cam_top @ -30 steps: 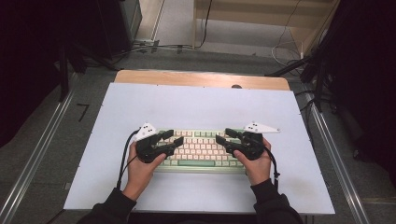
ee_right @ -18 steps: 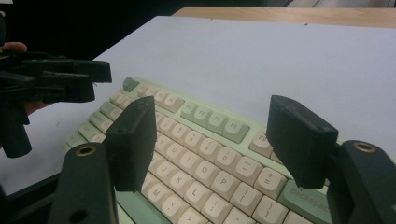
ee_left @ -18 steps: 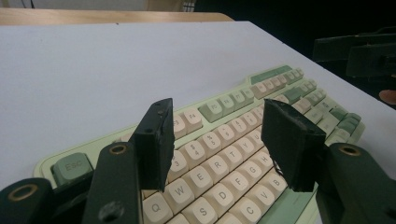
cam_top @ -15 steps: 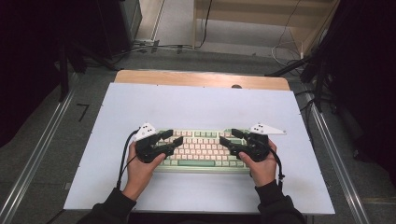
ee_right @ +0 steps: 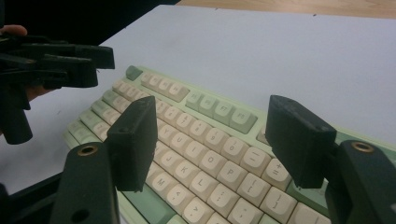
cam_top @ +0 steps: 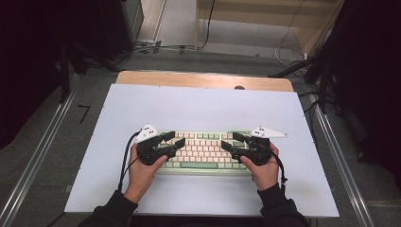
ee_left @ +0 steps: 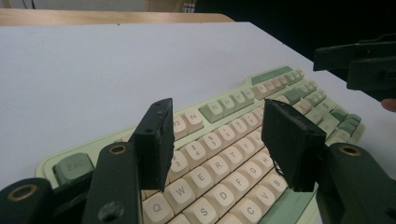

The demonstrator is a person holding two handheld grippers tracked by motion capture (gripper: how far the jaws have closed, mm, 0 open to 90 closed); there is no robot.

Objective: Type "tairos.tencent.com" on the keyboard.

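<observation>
Two grippers: both hang over one keyboard (cam_top: pixel 203 150), with nothing held.
Left gripper (cam_top: pixel 171 139): its jaws stand wide apart above the letter keys on the left end; nothing sits between them.
Keyboard: it lies flat on the white surface (cam_top: pixel 198 109), near the front edge, between the two hands. It has cream keys and green keys.
Right gripper (cam_top: pixel 231 142): its jaws are wide too, over the keys on the right end; nothing sits between them.
Step, I think: press keys, or take the keyboard by its two ends.
Do it well: come down slowly and straight.
For a key: touch one key with one jaw tip, so the next keys stay up.
For a lift: grip both ends alike and keep the keyboard level.
Watch out: the two grippers point at each other, so keep them apart.
</observation>
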